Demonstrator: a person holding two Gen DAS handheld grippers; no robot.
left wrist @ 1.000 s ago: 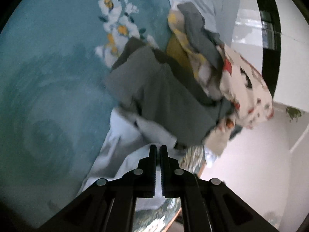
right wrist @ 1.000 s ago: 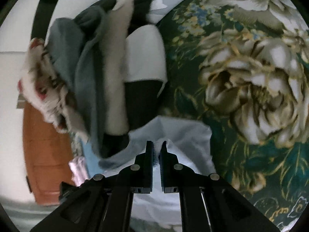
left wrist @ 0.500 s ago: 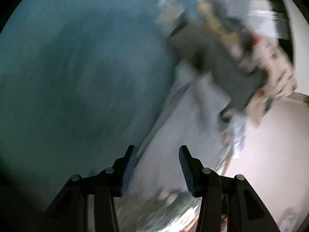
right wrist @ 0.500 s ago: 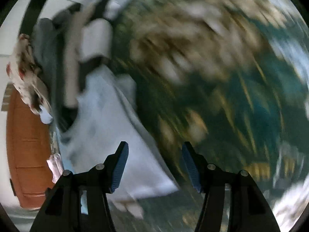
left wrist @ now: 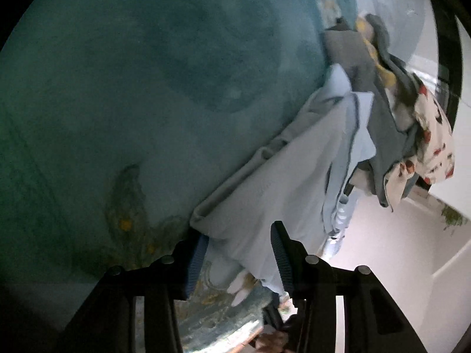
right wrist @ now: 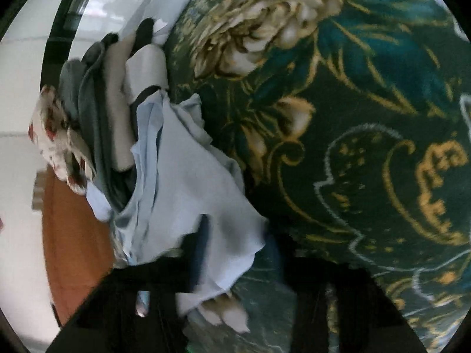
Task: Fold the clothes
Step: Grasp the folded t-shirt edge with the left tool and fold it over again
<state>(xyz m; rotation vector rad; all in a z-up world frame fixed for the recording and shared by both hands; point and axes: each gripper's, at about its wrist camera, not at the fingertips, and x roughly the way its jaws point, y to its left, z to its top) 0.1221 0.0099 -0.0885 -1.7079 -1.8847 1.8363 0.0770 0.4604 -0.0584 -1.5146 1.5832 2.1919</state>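
Observation:
A pale blue garment (left wrist: 282, 176) lies stretched across the teal bedspread (left wrist: 117, 88), its near hem between my left gripper's fingers. My left gripper (left wrist: 238, 259) is open, its fingers on either side of the hem without pinching it. In the right wrist view the same pale blue garment (right wrist: 191, 194) lies on the dark green floral cover (right wrist: 368, 147). My right gripper (right wrist: 238, 253) is open and blurred, with a corner of the cloth draped over its left finger. A heap of clothes (left wrist: 382, 94) sits at the garment's far end and also shows in the right wrist view (right wrist: 97, 111).
The heap holds a grey piece, a white print with red spots (left wrist: 432, 147) and a yellow item. A white wall (left wrist: 397, 264) lies past the bed's edge. A brown wooden panel (right wrist: 73, 235) stands beside the bed.
Both grippers have opened and let go of the pale blue garment. Both have drawn back from the heap, so the garment now lies stretched out on the bed.

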